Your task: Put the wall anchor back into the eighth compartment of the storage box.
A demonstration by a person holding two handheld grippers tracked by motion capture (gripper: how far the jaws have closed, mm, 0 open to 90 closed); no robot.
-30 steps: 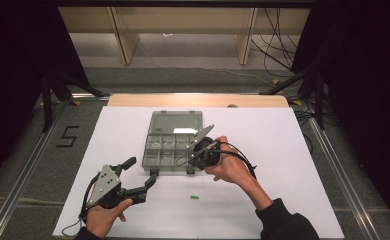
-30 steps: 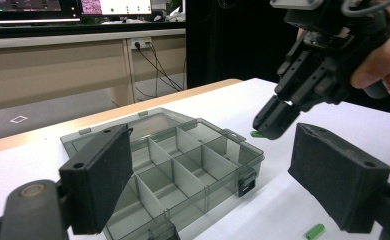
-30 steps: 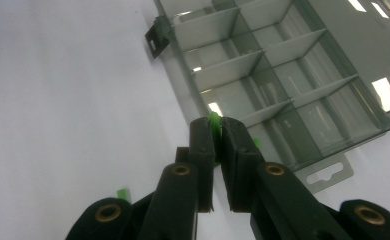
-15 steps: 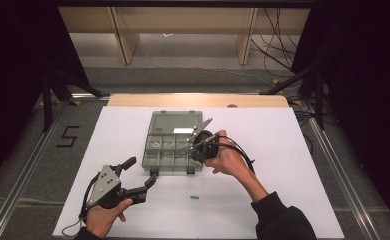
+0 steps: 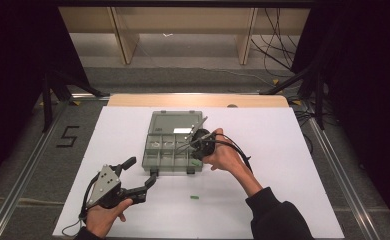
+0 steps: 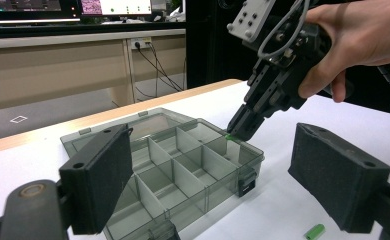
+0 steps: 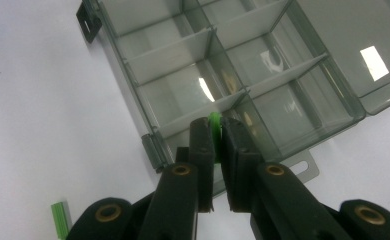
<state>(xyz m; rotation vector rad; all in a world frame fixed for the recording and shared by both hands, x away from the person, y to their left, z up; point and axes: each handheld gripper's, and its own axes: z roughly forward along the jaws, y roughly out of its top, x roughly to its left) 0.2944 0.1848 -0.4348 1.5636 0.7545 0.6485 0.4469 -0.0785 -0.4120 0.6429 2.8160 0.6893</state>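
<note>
White table (image 5: 293,150), floor mark "5" (image 5: 68,136); left gripper (image 5: 142,177) agape, right gripper (image 7: 216,131) clamping green piece (image 7: 214,122) over organizer box (image 5: 159,161).

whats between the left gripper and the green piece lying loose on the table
Only bare white table: in the high view nothing lies between the left gripper and the loose green piece.

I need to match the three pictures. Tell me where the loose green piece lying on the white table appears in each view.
High view: loose green piece low centre, nearer the person than the compartment box.
Left gripper view: bottom right, beside the near jaw.
Right gripper view: bottom left.
Shared landmark: the box's front latch.
</note>
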